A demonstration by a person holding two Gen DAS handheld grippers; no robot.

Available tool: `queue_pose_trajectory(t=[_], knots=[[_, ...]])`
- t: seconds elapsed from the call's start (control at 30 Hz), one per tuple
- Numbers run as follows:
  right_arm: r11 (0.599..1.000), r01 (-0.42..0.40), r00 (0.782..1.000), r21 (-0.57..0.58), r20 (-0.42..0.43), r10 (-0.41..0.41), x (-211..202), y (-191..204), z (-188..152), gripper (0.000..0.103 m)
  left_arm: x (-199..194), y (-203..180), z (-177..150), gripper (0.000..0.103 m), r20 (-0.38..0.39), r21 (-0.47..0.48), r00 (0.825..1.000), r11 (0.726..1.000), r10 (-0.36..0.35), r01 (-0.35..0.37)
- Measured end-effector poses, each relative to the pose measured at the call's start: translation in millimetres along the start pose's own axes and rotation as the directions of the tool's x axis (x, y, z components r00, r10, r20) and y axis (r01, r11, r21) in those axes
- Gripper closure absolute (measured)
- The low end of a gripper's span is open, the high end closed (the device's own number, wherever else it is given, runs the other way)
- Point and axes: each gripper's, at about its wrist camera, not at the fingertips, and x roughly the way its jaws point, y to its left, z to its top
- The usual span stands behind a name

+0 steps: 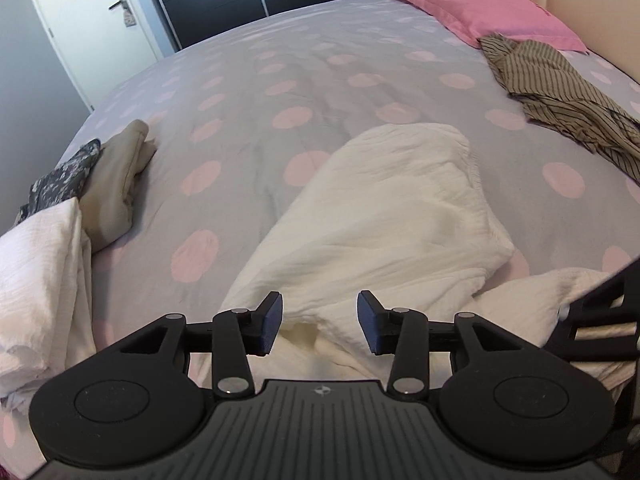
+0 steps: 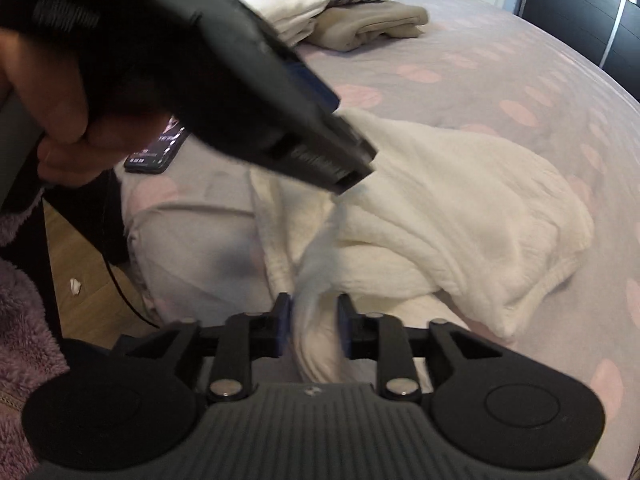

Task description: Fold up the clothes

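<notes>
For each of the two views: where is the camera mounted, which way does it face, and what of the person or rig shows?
Left wrist: on the left gripper, angled down across the bed toward the pink pillow; own jaws apart, nothing between.
Right wrist: on the right gripper, facing the folded pile; the left gripper and hand cross its view; blurred cloth between its jaws.
Shared: white garment.

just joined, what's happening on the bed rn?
A person is folding laundry with two handheld grippers. The cream garment lies partly folded on the polka-dot bed cover. The left gripper is open just above its near edge, gripping nothing. The right gripper has a blurred strip of the same cloth between its fingers, which look parted from it. A stack of folded clothes sits at one side of the bed, and a striped garment lies unfolded by the pink pillow.
</notes>
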Motion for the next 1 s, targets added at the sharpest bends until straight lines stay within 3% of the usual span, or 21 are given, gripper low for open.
queue_pose_trajectory(t=[0.13, 0.3, 0.33, 0.4, 0.5, 0.6, 0.67, 0.7, 0.73, 0.77, 0.9, 1.0], knots=[[0.996, 0.074, 0.997, 0.05, 0.008, -0.075, -15.5, -22.0, -4.9, 0.054, 2.9, -4.6, 3.2, 0.059, 0.016, 0.007, 1.0, 1.0, -0.015, 0.015], [0.961, 0.224, 0.974, 0.161, -0.072, -0.215, -12.5, -58.1, -12.6, 0.047, 16.7, -19.8, 2.7, 0.057, -0.006, 0.051, 0.999, 0.997, -0.049, 0.05], [0.954, 0.24, 0.969, 0.177, -0.093, -0.227, -9.8, -63.8, -15.5, 0.044, 20.5, -23.5, 1.9, 0.056, -0.016, 0.063, 0.998, 0.996, -0.058, 0.059], [0.946, 0.257, 0.963, 0.198, -0.137, -0.233, -1.6, -70.7, -21.8, 0.03, 31.0, -30.2, -0.9, 0.055, -0.047, 0.087, 0.997, 0.994, -0.058, 0.062], [0.939, 0.275, 0.949, 0.208, -0.217, -0.23, 13.1, -77.5, -32.7, 0.023, 47.8, -35.1, -6.7, 0.055, -0.094, 0.105, 0.995, 0.994, -0.033, 0.043], [0.94, 0.286, 0.919, 0.187, -0.331, -0.214, 33.6, -78.3, -49.2, 0.02, 60.8, -35.2, -11.3, 0.052, -0.127, 0.106, 0.992, 0.994, -0.015, 0.029], [0.94, 0.31, 0.886, 0.143, -0.402, -0.231, 49.6, -76.1, -60.4, 0.02, 67.1, -34.1, -12.4, 0.052, -0.144, 0.1, 0.99, 0.995, -0.001, 0.015], [0.943, 0.31, 0.885, 0.124, -0.4, -0.238, 52.7, -73.6, -62.7, 0.021, 68.6, -32.6, -12.3, 0.052, -0.15, 0.09, 0.989, 0.996, -0.006, 0.019], [0.945, 0.307, 0.888, 0.114, -0.39, -0.242, 51.6, -71.3, -62.3, 0.023, 69.8, -30.9, -12.2, 0.056, -0.154, 0.077, 0.988, 0.997, -0.013, 0.025], [0.946, 0.305, 0.892, 0.111, -0.381, -0.243, 48.6, -69.6, -61.2, 0.033, 69.4, -28.8, -11.9, 0.065, -0.152, 0.065, 0.988, 0.998, -0.016, 0.026], [0.941, 0.324, 0.897, 0.097, -0.348, -0.273, 36.8, -64.5, -57.0, 0.081, 64.3, -17.3, -8.9, 0.083, -0.129, -0.002, 0.991, 1.0, -0.027, 0.027], [0.916, 0.379, 0.892, 0.134, -0.318, -0.322, 25.1, -70.5, -53.9, 0.086, 55.5, -5.6, -3.1, 0.091, -0.094, -0.072, 0.995, 0.997, -0.034, 0.027]])
